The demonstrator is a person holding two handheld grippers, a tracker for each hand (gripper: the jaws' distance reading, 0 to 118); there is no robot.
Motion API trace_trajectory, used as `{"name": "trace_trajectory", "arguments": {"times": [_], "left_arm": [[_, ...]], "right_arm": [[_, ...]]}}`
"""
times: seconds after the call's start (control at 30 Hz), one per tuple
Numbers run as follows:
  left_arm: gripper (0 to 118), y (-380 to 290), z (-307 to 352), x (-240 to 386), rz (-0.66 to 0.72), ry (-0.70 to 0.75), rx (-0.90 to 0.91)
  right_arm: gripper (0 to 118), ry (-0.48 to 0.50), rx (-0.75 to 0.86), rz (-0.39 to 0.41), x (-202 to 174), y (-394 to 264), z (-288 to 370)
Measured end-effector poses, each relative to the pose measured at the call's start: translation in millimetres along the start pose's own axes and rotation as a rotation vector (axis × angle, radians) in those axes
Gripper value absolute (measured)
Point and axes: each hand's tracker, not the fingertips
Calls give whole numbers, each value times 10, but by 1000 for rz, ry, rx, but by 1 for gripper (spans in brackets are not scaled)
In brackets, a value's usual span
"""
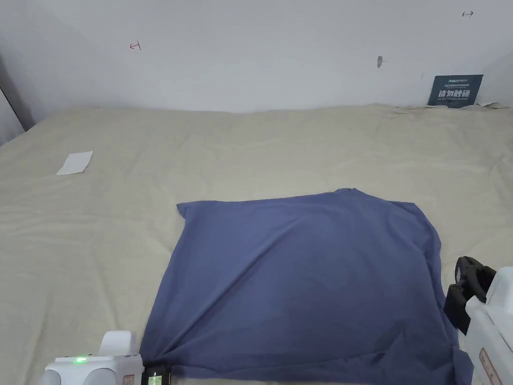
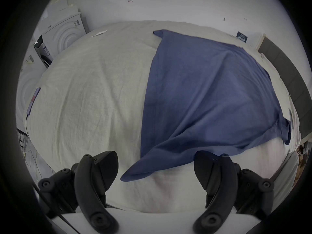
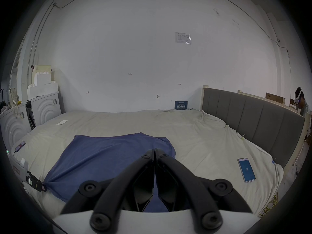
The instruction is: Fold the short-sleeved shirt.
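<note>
A blue short-sleeved shirt (image 1: 300, 280) lies on the beige bed sheet (image 1: 250, 150), folded into a rough square with diagonal creases running to its near left corner. That corner (image 2: 130, 175) rests on the sheet between the wide-apart jaws of my left gripper (image 2: 155, 155), which touch no cloth. In the head view the left gripper (image 1: 153, 372) sits at the bottom edge by the same corner. My right gripper (image 3: 154, 151) is shut with nothing visible between its jaws. It hovers at the shirt's right edge (image 1: 468, 280).
A white paper slip (image 1: 75, 163) lies far left on the bed. A blue sign (image 1: 455, 90) leans on the wall. A phone (image 3: 246, 170) lies on the sheet to the right, near the grey headboard (image 3: 253, 119). White foam-packed boxes (image 3: 45, 109) stand left; a person (image 3: 300, 101) is far right.
</note>
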Motion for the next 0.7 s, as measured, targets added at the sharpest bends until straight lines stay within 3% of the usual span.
{"name": "trace_trajectory", "arguments": {"times": [0.03,0.1,0.13,0.2,0.33,0.5,0.7], "left_arm": [[76,3,-25,8,-4,-1,-12],[71,-2,-64,14,-2,-1,-34],[55,-9,-81,18,2,-5,-50],[47,-11,-63,45,-3,-1,-42],[5,27,-27,73,-29,-41,-29],[2,85,190,138,-3,-59,25],[2,216,326,136,11,-94,102]], "right_arm": [[0,-1,-2,-1,12,-7,-2],[0,-3,1,-5,40,-19,-2],[0,-4,0,-7,61,-31,-2],[0,-6,0,-8,94,-41,-3],[0,-14,1,-13,165,-61,2],[0,-29,-56,-31,278,-94,6],[0,-20,-296,-62,504,-353,-166]]}}
